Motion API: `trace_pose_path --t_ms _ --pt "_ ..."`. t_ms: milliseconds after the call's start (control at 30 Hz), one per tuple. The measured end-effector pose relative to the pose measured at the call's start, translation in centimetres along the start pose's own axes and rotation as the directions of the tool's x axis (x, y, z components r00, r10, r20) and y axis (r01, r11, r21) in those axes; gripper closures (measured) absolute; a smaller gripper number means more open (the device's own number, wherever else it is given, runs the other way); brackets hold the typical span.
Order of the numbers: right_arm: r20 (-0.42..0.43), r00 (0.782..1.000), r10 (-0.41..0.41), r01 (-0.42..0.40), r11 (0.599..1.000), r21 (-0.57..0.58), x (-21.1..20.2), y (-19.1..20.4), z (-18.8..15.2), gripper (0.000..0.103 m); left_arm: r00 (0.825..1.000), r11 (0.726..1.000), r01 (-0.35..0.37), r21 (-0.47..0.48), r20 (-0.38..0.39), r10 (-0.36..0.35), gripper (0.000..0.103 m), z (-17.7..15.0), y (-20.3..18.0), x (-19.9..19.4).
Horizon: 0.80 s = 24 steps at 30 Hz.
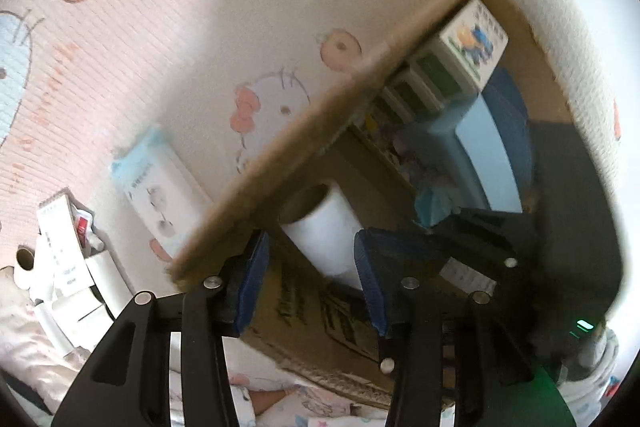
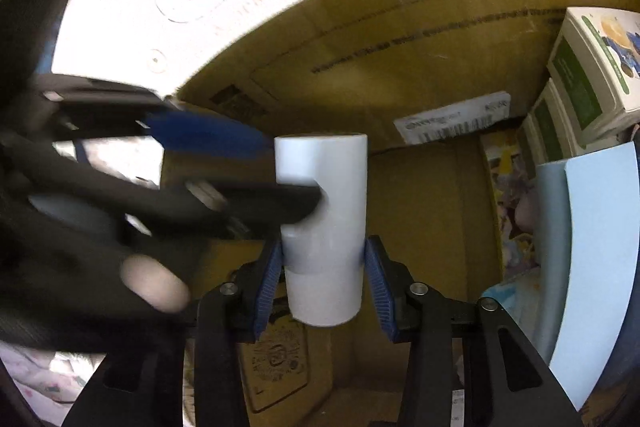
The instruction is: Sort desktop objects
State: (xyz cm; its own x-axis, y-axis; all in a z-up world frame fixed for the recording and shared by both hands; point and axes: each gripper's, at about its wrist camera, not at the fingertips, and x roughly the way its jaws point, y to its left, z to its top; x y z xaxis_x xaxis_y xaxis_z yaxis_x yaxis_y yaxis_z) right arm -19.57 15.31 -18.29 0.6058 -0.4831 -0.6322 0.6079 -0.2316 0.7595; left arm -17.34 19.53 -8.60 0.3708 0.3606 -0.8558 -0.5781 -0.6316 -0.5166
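The right tool [image 2: 324, 279] is squeezing a white roll [image 2: 323, 231] between its two blue pads [image 2: 378, 287]. The roll stands up from the pads and sits over the open cardboard box [image 2: 400, 67]. Both pads press on the sides of the roll, down near its lower end.

The left tool [image 1: 312, 283] is wide apart and holds nothing. It hangs at the edge of the same box, with one pad just outside the box wall [image 1: 320, 107] and the other over the inside. From the right tool's side, the left tool looks blurry and reaches in close to the roll.

Inside the box, some small green and white boxes [image 2: 576, 99] stand in a row by the far corner. A light blue folder [image 2: 596, 251] leans next to them. The box rests on a pink and white cloth [image 1: 160, 47] with cat faces on it. More white rolls and papers [image 1: 68, 267] lie in a heap outside the box.
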Motion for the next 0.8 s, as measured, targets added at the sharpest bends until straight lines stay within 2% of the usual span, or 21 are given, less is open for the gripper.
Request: trace_pose_path --t_ms 33,67,100,233,300,400,500,800 --pt "-0.010 1.000 -0.003 0.003 1.000 -0.001 0.3 -0.1 -0.1 0.063 1.000 1.000 0.013 0.012 0.015 -0.013 0.090 0.0 0.2 -0.4" --pt "-0.024 1.000 0.000 0.000 1.000 -0.006 0.6 -0.2 -0.1 0.064 1.000 1.000 0.008 0.026 0.023 -0.009 0.099 -0.1 0.4 -0.7" --pt "-0.043 0.999 -0.001 0.001 1.000 -0.011 0.9 -0.2 -0.1 0.064 1.000 0.999 -0.012 0.046 0.028 0.011 0.103 -0.3 0.6 -0.9" --pt "-0.135 0.989 -0.055 0.051 0.998 -0.030 2.5 0.0 0.2 0.064 1.000 0.996 -0.020 0.088 0.012 0.019 0.103 0.0 0.7 -1.0" --pt "-0.168 0.984 -0.063 0.061 0.998 -0.021 3.2 -0.3 0.5 0.064 1.000 0.996 -0.017 0.092 0.008 0.016 0.103 -1.3 0.7 -0.2" --pt "-0.181 0.981 -0.064 0.063 0.998 -0.011 3.8 -0.6 1.0 0.065 1.000 0.994 -0.017 0.108 0.011 0.016 0.103 -0.5 -1.1 2.2" --pt "-0.185 0.981 -0.055 0.052 0.998 -0.019 4.1 -0.6 1.4 0.069 1.000 0.992 -0.006 0.122 0.016 0.004 0.103 -0.9 -0.8 2.1" --pt "-0.236 0.968 -0.080 0.073 0.997 -0.039 4.0 -1.2 1.3 0.070 1.000 0.985 0.009 0.173 0.006 -0.010 0.103 -1.5 -0.8 1.4"
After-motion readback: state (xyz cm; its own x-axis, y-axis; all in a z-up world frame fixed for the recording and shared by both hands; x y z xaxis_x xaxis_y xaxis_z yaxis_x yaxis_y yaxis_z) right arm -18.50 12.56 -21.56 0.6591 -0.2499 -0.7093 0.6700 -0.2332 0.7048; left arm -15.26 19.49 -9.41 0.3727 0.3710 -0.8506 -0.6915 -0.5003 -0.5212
